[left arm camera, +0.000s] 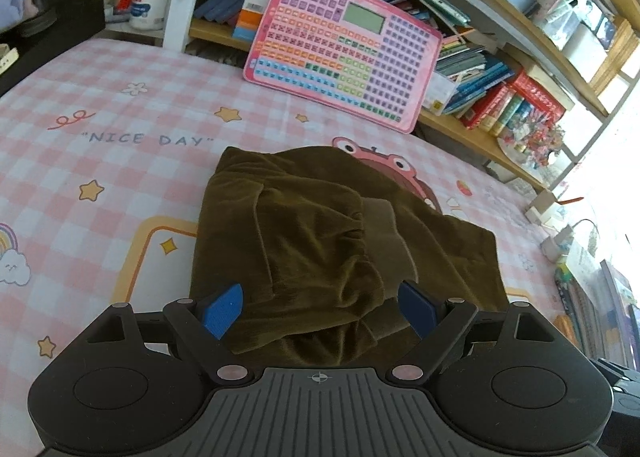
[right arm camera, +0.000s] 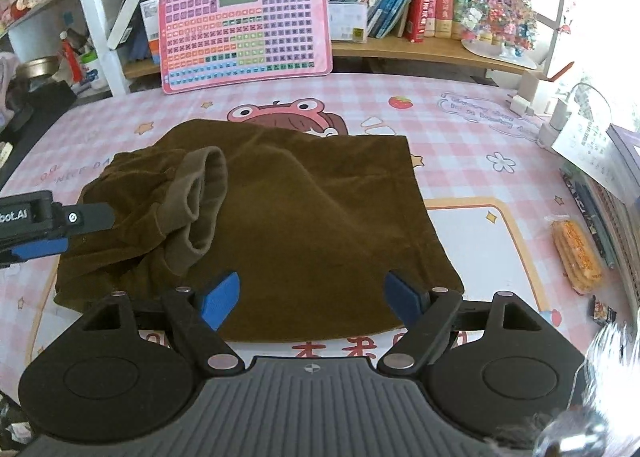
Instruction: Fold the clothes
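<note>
A brown velvety garment (right arm camera: 312,217) lies folded on the pink checked tablecloth (right arm camera: 480,177). One sleeve with a ribbed cuff (right arm camera: 200,209) is laid across its left part. In the left wrist view the garment (left arm camera: 320,241) fills the middle, and my left gripper (left arm camera: 320,311) is open with its blue pads straddling the near bunched edge. My left gripper also shows in the right wrist view (right arm camera: 40,233), at the garment's left edge. My right gripper (right arm camera: 310,299) is open just above the garment's near hem and holds nothing.
A pink keyboard toy (right arm camera: 244,29) leans against the bookshelf (right arm camera: 400,49) at the back. A snack packet (right arm camera: 576,253), chargers (right arm camera: 556,113) and papers lie at the right. A black box (left arm camera: 52,29) and pen pots (left arm camera: 148,5) stand at the left.
</note>
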The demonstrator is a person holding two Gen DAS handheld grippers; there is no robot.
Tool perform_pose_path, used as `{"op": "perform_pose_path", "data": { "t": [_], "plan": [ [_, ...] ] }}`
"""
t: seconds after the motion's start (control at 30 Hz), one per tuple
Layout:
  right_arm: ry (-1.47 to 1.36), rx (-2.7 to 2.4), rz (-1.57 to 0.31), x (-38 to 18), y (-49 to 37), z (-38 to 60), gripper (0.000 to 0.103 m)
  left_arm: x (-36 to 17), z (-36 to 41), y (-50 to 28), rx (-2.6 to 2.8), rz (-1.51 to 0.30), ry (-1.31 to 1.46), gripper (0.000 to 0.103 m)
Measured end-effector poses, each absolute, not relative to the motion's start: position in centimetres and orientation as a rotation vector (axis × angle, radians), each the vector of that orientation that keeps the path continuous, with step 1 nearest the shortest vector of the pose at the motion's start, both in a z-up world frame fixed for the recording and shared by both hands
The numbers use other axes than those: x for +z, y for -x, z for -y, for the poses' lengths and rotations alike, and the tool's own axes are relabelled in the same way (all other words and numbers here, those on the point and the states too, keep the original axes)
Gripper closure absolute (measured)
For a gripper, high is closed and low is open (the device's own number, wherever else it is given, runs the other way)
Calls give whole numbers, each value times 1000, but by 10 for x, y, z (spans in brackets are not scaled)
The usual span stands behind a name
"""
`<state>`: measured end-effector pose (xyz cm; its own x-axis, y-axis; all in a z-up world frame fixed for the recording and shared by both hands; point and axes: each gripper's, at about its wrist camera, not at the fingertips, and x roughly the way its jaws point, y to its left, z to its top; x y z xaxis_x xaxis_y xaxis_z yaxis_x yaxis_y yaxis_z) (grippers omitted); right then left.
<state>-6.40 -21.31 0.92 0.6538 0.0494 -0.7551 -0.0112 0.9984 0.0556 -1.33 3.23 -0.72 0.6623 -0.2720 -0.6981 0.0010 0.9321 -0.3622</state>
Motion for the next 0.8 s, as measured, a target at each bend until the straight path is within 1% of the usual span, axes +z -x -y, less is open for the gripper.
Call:
{"op": "perform_pose_path", "data": {
  "t": [0.37, 0.67, 0.8],
  "plan": [
    [-27, 184, -854, 6, 43, 239, 23, -4, -10, 21, -3, -825, 357, 15],
    [2, 341, -846, 6, 25, 301, 18, -1, 64, 45, 201, -800, 366, 15],
    [8, 432, -863, 0, 22, 326, 18, -6, 98, 62, 255, -804, 362, 15]
  ]
}}
